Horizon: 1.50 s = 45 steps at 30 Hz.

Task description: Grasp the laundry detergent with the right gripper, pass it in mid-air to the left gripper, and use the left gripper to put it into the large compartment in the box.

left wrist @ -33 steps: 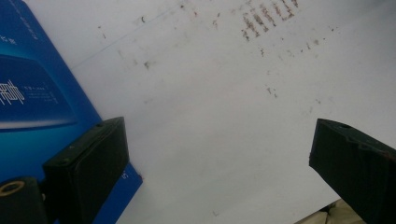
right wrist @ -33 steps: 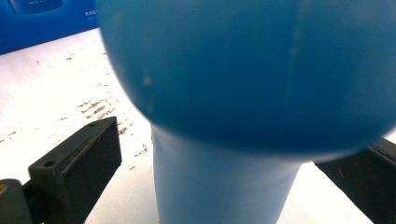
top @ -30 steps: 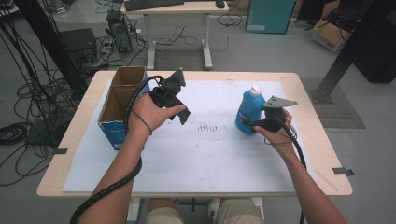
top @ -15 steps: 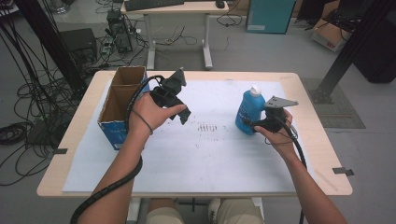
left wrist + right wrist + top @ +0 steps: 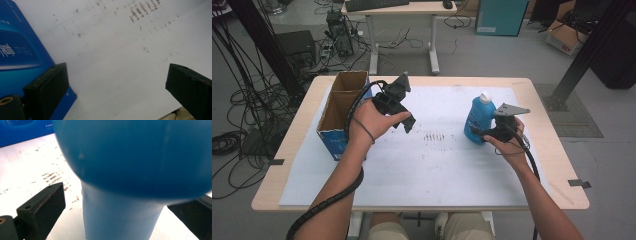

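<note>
A blue bottle (image 5: 478, 119) with a white cap stands upright on the white sheet, right of centre. My right gripper (image 5: 481, 133) is low at its near side. In the right gripper view the bottle (image 5: 130, 165) is between the jaws of my right gripper (image 5: 117, 212); the left jaw stands clear of it and the right jaw is close to it, so the gripper is open around it. My left gripper (image 5: 408, 123) hovers above the sheet beside the cardboard box (image 5: 343, 107), tilted down. In its own view, my left gripper (image 5: 117, 85) is wide open with nothing between the jaws.
The open cardboard box with a blue front (image 5: 20, 55) stands at the table's left side. A white sheet (image 5: 437, 170) with a patch of small dark marks (image 5: 434, 136) covers most of the wooden table (image 5: 557, 165). Desks, cables and boxes are on the floor beyond.
</note>
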Available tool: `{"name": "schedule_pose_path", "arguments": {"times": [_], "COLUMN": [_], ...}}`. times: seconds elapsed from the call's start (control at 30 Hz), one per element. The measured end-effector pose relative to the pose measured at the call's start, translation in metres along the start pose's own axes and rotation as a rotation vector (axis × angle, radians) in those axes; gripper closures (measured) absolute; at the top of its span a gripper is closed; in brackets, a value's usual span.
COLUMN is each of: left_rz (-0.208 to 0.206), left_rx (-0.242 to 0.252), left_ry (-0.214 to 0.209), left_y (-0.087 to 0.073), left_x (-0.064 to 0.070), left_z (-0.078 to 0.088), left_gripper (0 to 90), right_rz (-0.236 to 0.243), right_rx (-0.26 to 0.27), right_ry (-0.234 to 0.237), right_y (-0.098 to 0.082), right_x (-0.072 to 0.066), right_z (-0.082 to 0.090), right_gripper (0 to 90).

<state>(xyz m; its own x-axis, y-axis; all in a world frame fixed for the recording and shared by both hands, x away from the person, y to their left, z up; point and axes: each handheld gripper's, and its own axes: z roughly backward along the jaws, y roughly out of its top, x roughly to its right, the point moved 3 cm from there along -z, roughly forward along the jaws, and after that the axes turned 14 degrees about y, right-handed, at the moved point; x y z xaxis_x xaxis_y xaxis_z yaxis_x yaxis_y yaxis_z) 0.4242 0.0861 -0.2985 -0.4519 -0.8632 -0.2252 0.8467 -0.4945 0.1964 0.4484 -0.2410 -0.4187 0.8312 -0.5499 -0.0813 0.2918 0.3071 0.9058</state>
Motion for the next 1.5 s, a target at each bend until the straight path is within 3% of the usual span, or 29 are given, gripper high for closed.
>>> {"name": "schedule_pose_path", "arguments": {"times": [0.47,1.17,1.5], "left_rz": [0.000,0.004,0.009], "left_rx": [-0.003,-0.004,-0.005], "left_ry": [0.000,0.003,0.002], "left_y": [-0.0007,-0.0018,-0.0033], "left_x": [-0.0006,-0.0023,-0.0029], "left_z": [-0.0010,-0.0022,-0.0020], "left_gripper": [5.2,5.2,5.2], "right_rz": [0.006,0.015,0.020], "right_rx": [-0.003,-0.001,-0.003], "right_ry": [0.003,-0.011,-0.003], "right_y": [-0.0014,-0.0052,-0.0050], "right_x": [0.0003,0.0024,0.0009], "right_z": [-0.0028,-0.0072,-0.0079], "right_gripper": [7.8,35.0,40.2]}}
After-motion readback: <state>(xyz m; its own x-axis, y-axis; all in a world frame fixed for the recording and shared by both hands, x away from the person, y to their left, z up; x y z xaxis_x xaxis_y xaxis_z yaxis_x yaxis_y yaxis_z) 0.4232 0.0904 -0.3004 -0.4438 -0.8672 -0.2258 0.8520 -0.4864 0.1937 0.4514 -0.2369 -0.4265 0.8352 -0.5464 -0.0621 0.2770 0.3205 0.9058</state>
